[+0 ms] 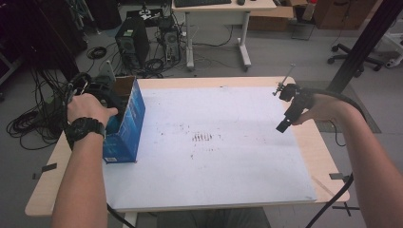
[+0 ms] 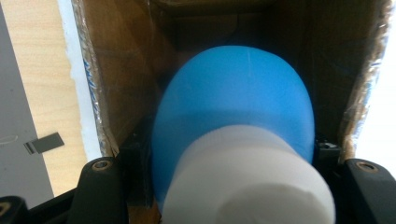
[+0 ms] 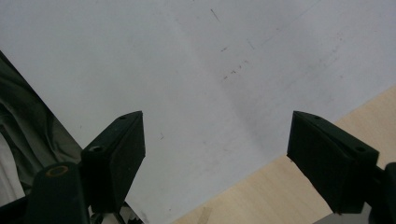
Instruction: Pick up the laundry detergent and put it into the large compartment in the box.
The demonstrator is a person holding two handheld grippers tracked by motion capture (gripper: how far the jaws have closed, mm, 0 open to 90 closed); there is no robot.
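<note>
Between the jaws of the left gripper (image 2: pixel 233 186), as its own view shows, sits a blue bottle (image 2: pixel 233 107) with a white cap (image 2: pixel 247 182); the jaws are closed against the bottle's two sides, the cap end nearest the camera and the rounded blue body pointing away into a cardboard box. Around the bottle rise the brown inner walls of that box (image 2: pixel 121 79), close on either side of the jaws, with the box's far end just beyond the bottle. From the high view the same box (image 1: pixel 127 118) shows its blue outside and open brown top, standing at the left edge of the white sheet (image 1: pixel 214 142) that covers the table (image 1: pixel 328 161); the left hand (image 1: pixel 88 108), with a black watch on the wrist, holds the left gripper (image 1: pixel 105 95) right at the box's opening. Well apart, over the sheet's far right edge, the right gripper (image 1: pixel 285 121) hangs in the person's right hand (image 1: pixel 323 109), tilted down toward the sheet. In the right gripper view its two black jaws stand wide apart with nothing between them, bare white sheet (image 3: pixel 210 70) beneath and a strip of the table's wood (image 3: pixel 261 196) just past the sheet's edge.
</note>
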